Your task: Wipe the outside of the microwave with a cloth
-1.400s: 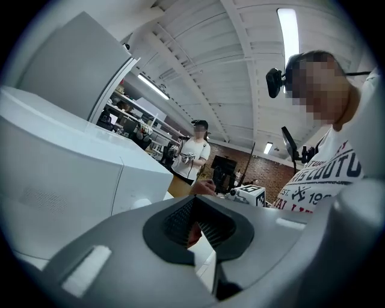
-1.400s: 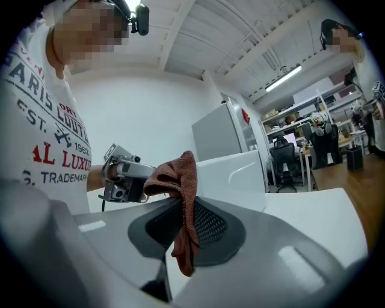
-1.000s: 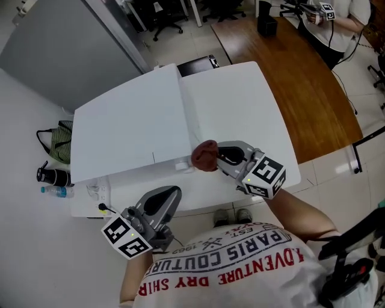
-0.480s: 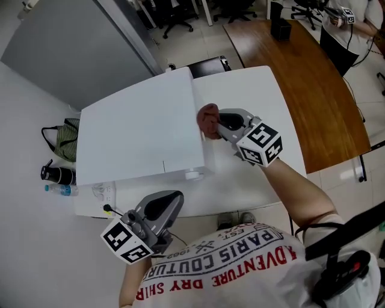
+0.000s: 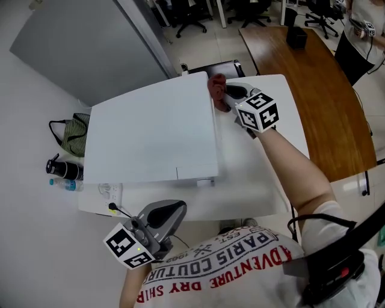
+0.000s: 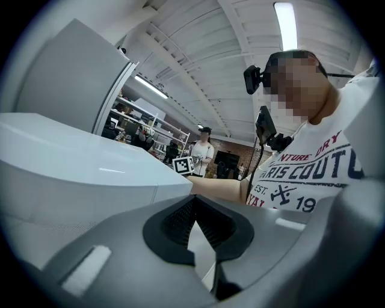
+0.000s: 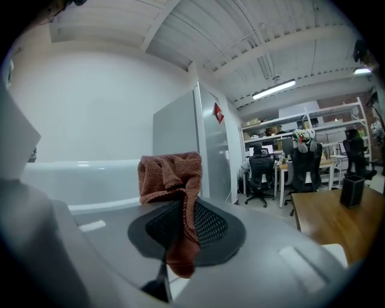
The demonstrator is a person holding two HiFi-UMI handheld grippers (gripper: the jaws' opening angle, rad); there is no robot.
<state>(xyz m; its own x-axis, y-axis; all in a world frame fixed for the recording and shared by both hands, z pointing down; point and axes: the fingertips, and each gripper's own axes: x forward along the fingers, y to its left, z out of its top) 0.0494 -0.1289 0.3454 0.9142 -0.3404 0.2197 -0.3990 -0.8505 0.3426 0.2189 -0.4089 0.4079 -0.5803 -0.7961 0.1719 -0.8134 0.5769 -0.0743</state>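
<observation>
The white microwave (image 5: 150, 132) stands on a white table, seen from above. At its far right corner my right gripper (image 5: 225, 94) is shut on a reddish-brown cloth (image 5: 215, 85), and the cloth is pressed against the microwave's right edge. In the right gripper view the cloth (image 7: 171, 177) bunches above the right gripper (image 7: 180, 222) and hangs down between its jaws, with the microwave's white side (image 7: 72, 180) to the left. My left gripper (image 5: 170, 212) is held low near my body, in front of the table, shut and holding nothing. The left gripper view shows the left gripper (image 6: 195, 219) below the microwave's front corner (image 6: 84, 171).
The white table (image 5: 258, 162) has bare surface right of the microwave. A wooden table (image 5: 313, 78) lies further right. On the floor at left are a green bag (image 5: 73, 136) and a dark bottle (image 5: 60, 169). Behind are a grey partition (image 5: 72, 42) and office chairs (image 5: 192, 12).
My right gripper carried the cloth along the microwave's right side, from the front corner to the far back corner. The left gripper stayed low near my body.
</observation>
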